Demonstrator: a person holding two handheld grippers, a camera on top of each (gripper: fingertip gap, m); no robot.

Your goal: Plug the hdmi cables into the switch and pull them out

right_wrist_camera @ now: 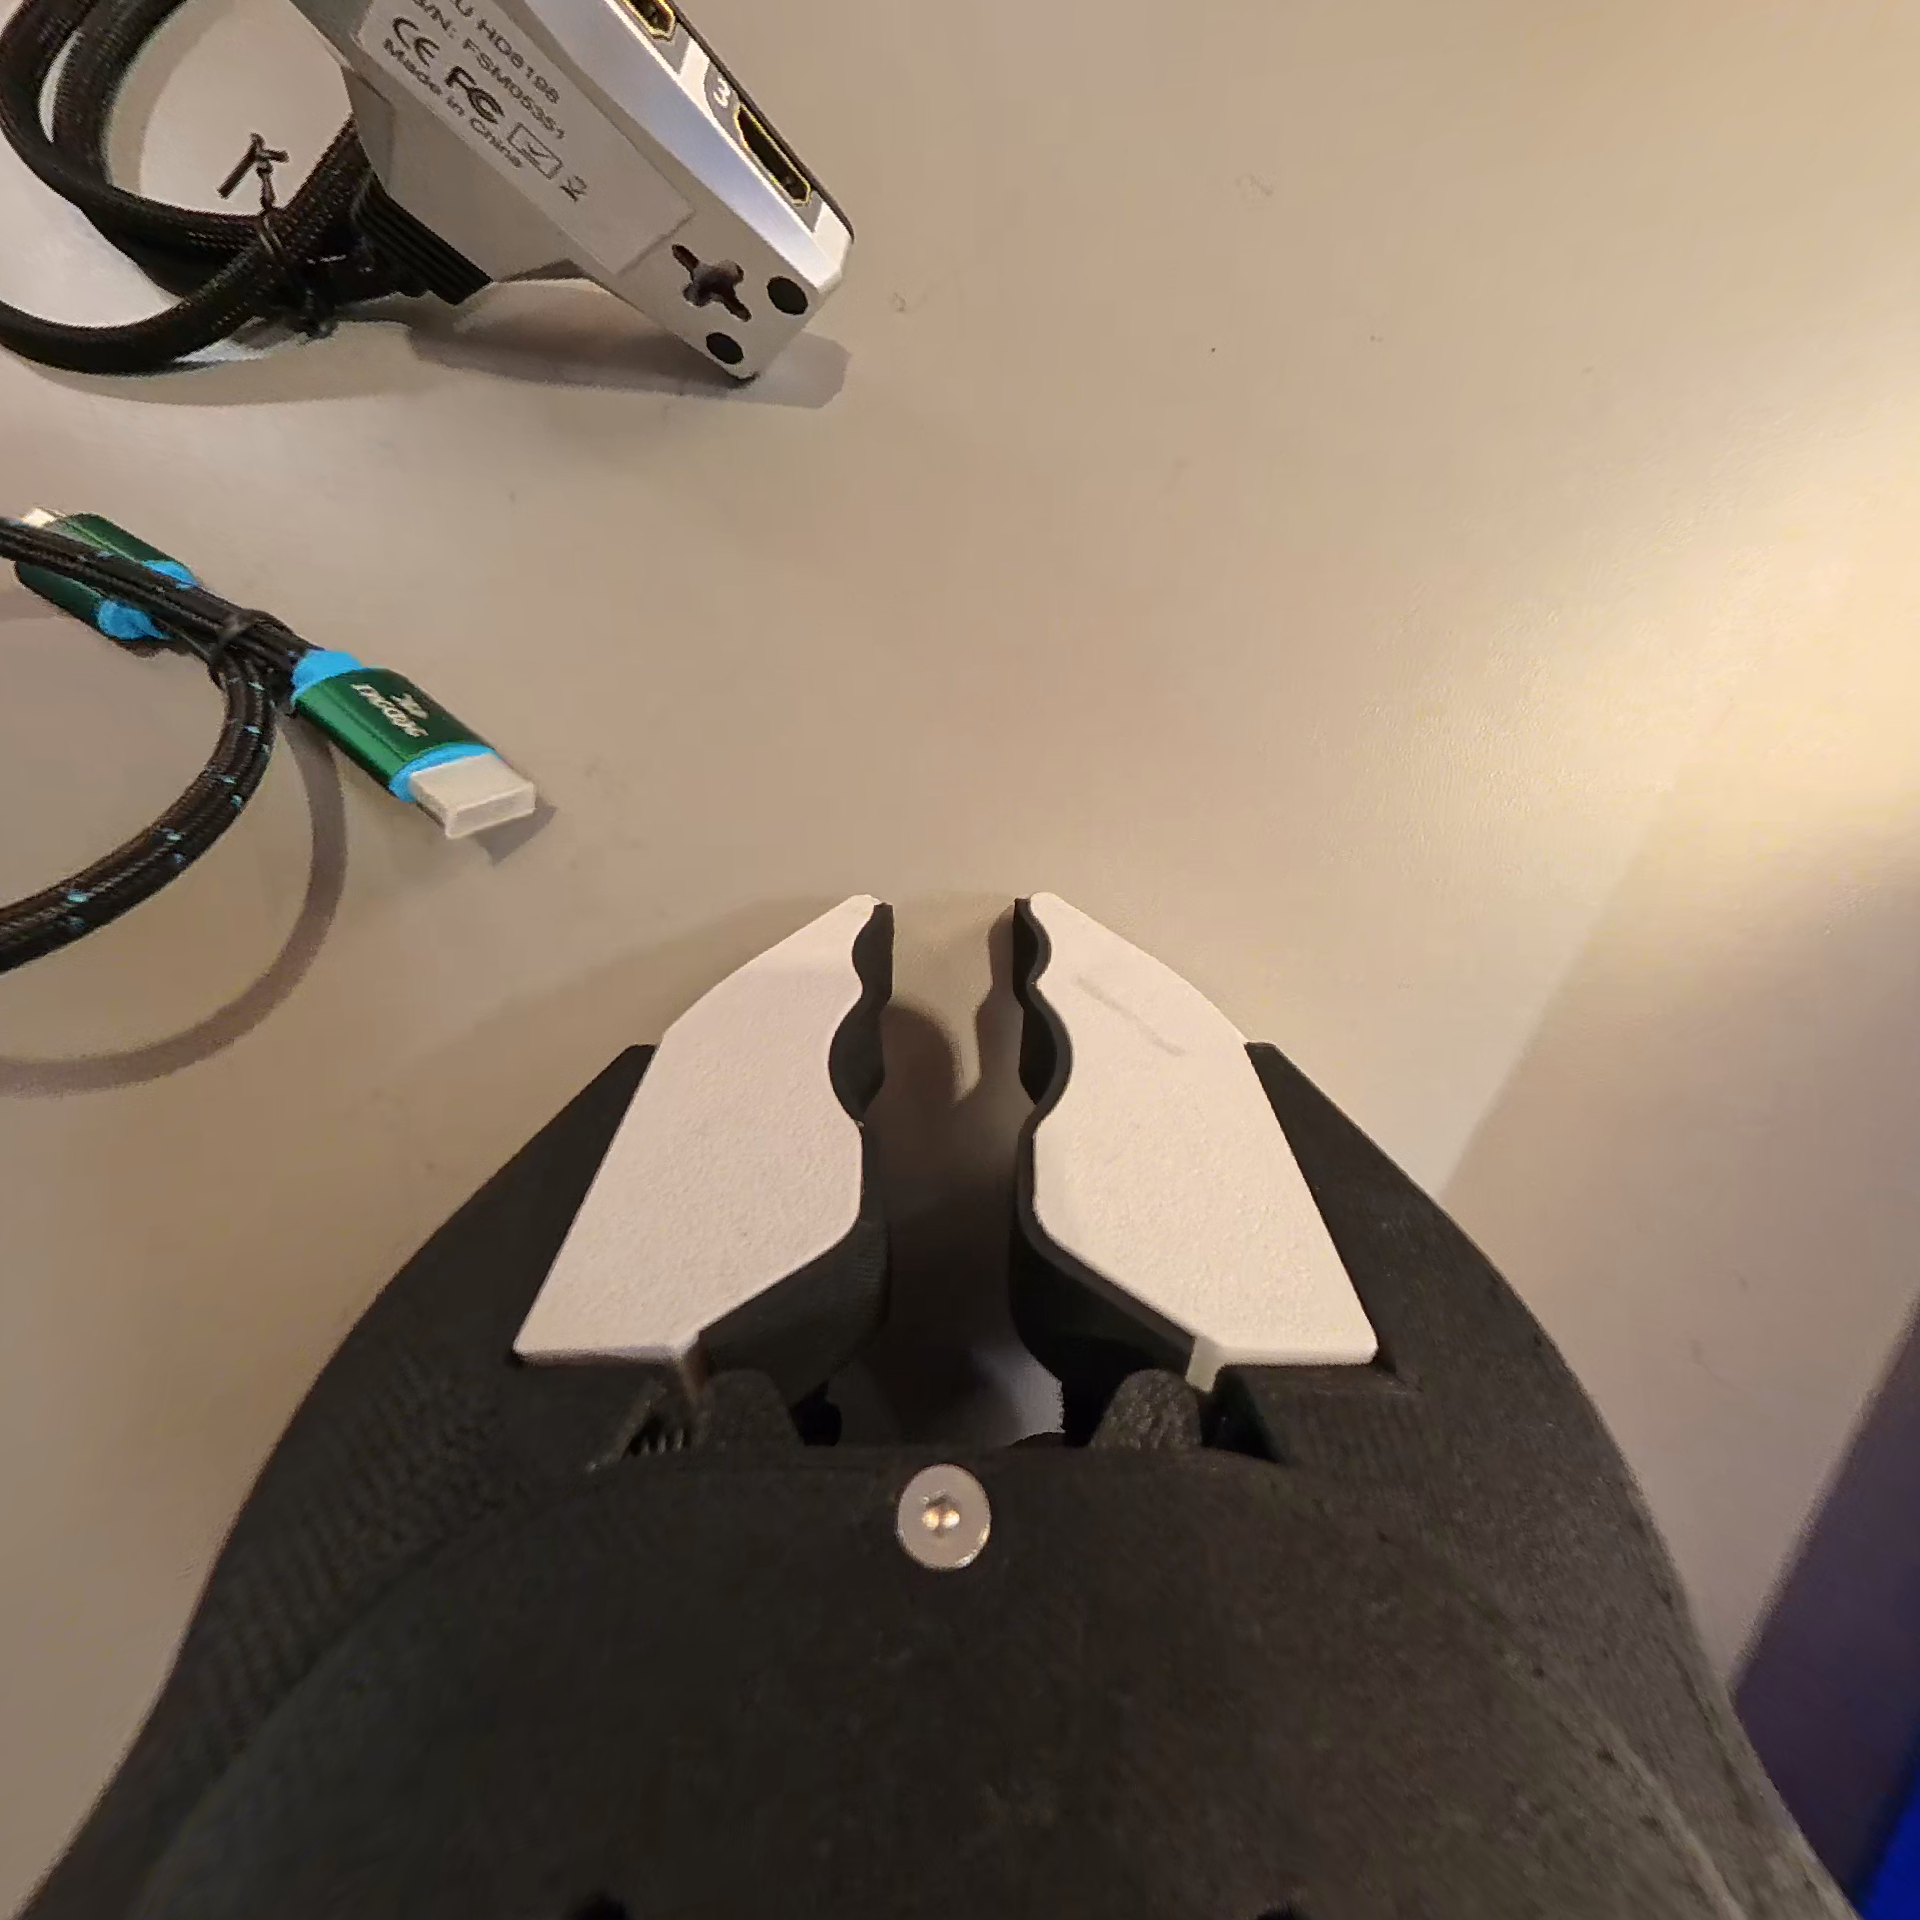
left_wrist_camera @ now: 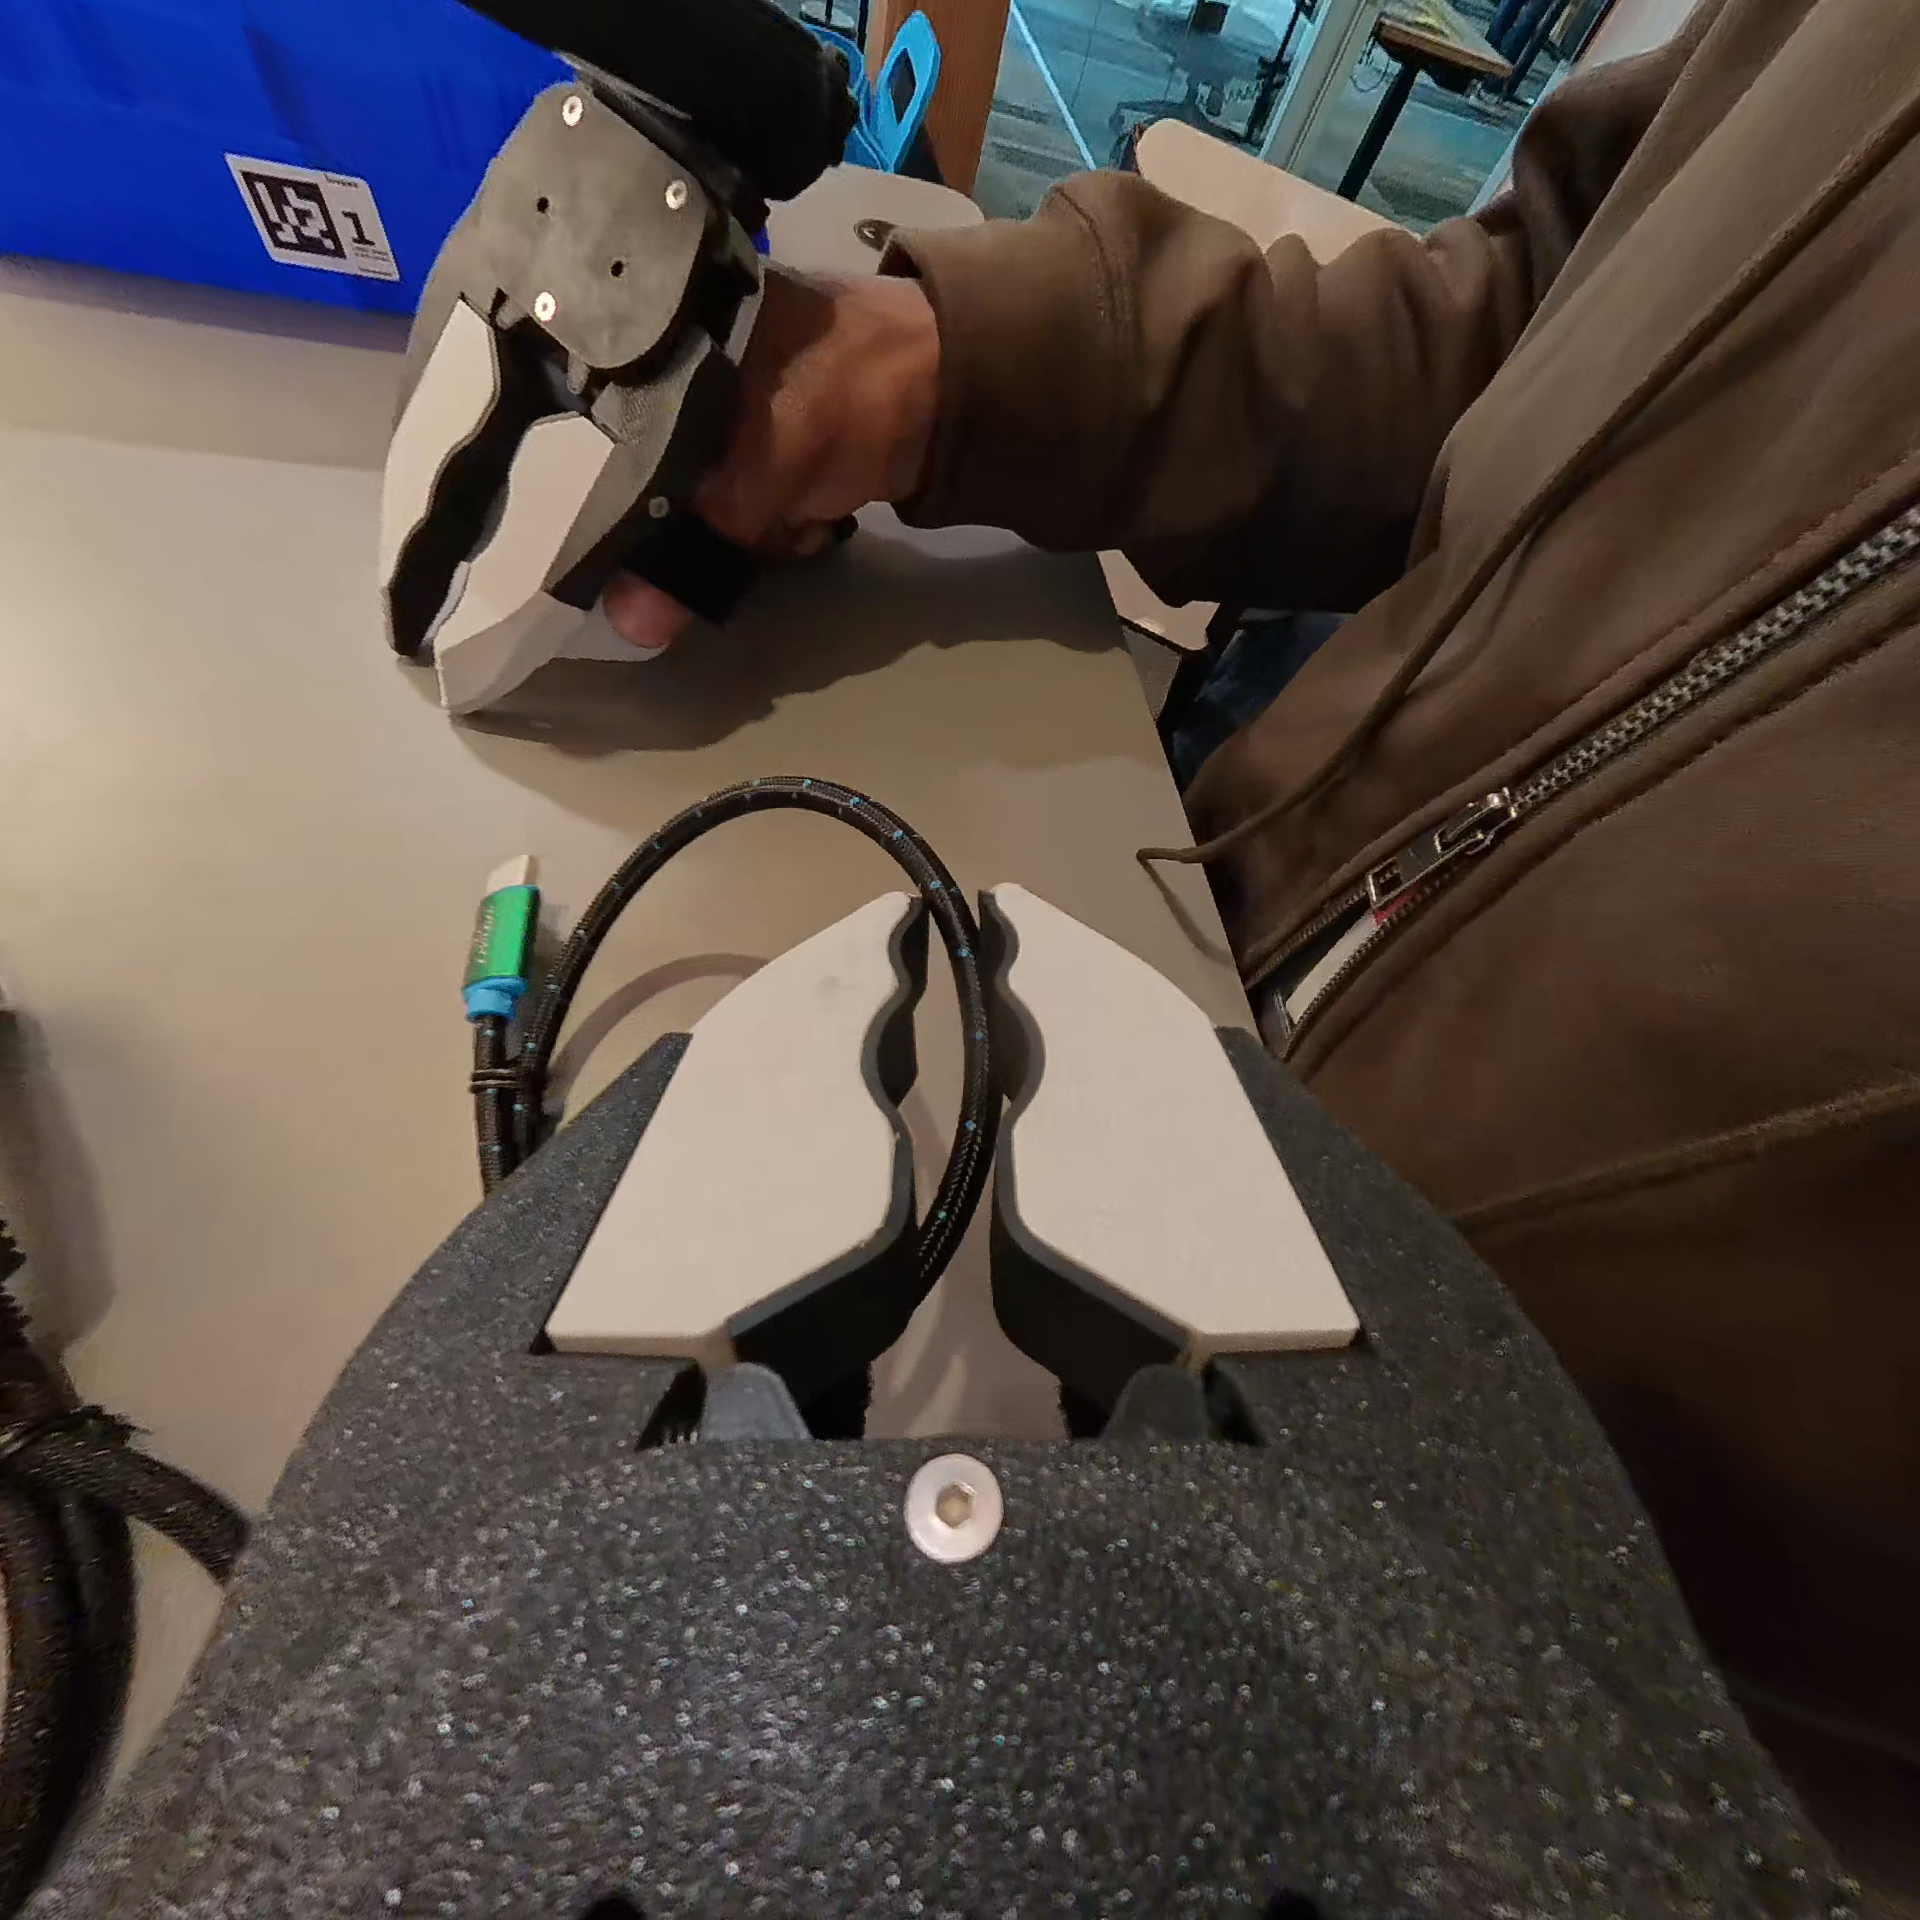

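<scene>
Now the black braided cable [left_wrist_camera: 940,1049] with blue flecks runs between the left gripper's [left_wrist_camera: 951,914] pale fingers, which are clenched on it; the cable arcs out ahead and curves left to a green plug [left_wrist_camera: 501,940] lying on the beige table [left_wrist_camera: 260,727]. Farther off, the right gripper [right_wrist_camera: 951,914] rests its fingertips on the table, jaws released with bare tabletop between them. Left of it lie another green plug [right_wrist_camera: 400,732] and, far left, a silver adapter [right_wrist_camera: 582,177].

Each wrist camera looks closely down its fingers at the tabletop [right_wrist_camera: 1247,520]; both seemingly share the green-plugged cable [left_wrist_camera: 790,800] near its edge.
</scene>
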